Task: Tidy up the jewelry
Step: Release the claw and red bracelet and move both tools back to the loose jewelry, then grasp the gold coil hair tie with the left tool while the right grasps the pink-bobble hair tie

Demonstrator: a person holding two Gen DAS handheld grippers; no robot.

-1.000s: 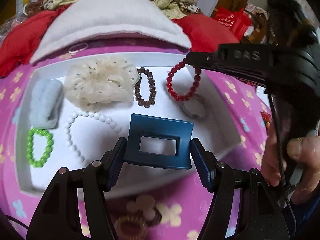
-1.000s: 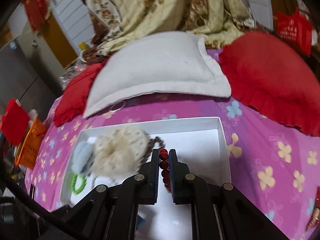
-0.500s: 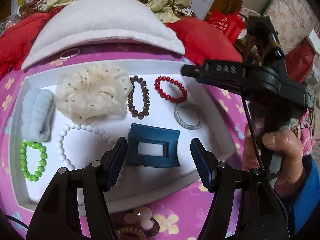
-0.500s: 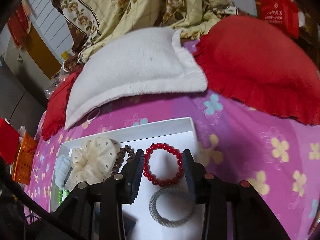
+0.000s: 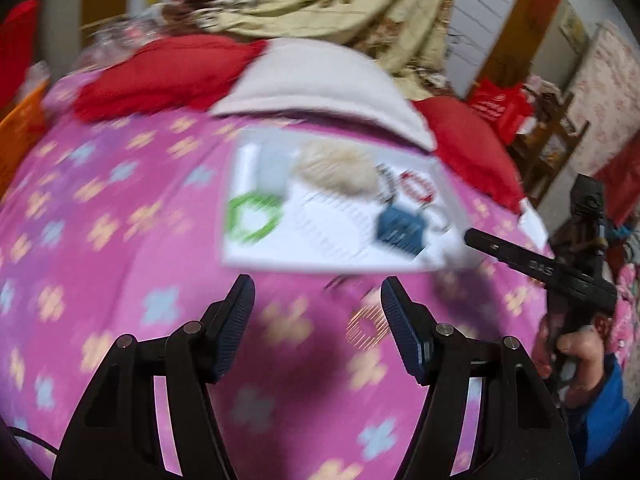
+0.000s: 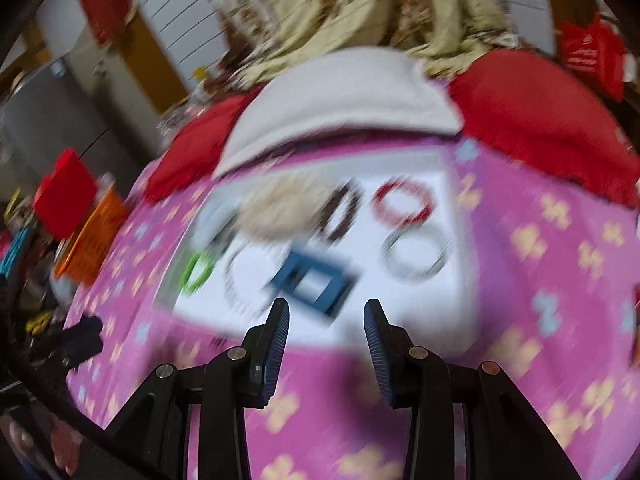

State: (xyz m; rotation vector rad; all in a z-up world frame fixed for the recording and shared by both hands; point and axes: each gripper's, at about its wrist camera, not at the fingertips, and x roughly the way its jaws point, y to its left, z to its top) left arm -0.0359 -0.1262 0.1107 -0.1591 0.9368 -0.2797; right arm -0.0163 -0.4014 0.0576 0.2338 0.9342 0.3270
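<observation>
A white tray [image 5: 280,254] lies on the pink flowered bedspread; it also shows in the right wrist view [image 6: 448,292]. In it lie a blue hair claw [image 5: 400,228] [image 6: 314,278], a red bead bracelet [image 5: 416,186] [image 6: 404,200], a brown bead bracelet [image 6: 344,212], a silver bangle [image 6: 416,254], a green bead bracelet [image 5: 252,218] [image 6: 198,270] and a cream scrunchie [image 5: 336,166] [image 6: 276,204]. My left gripper [image 5: 318,308] is open and empty, back from the tray's near edge. My right gripper [image 6: 326,320] is open and empty near the tray's front edge. Both views are motion-blurred.
A small coiled hair tie [image 5: 366,326] lies on the bedspread near my left gripper's right finger. A white cushion [image 6: 340,100] and red pillows [image 6: 540,120] lie behind the tray. An orange basket [image 6: 94,240] stands at the left.
My left gripper released the blue hair claw into the tray and pulled back and left. My right gripper let go of the red bracelet, opened, and drew back from the tray.
</observation>
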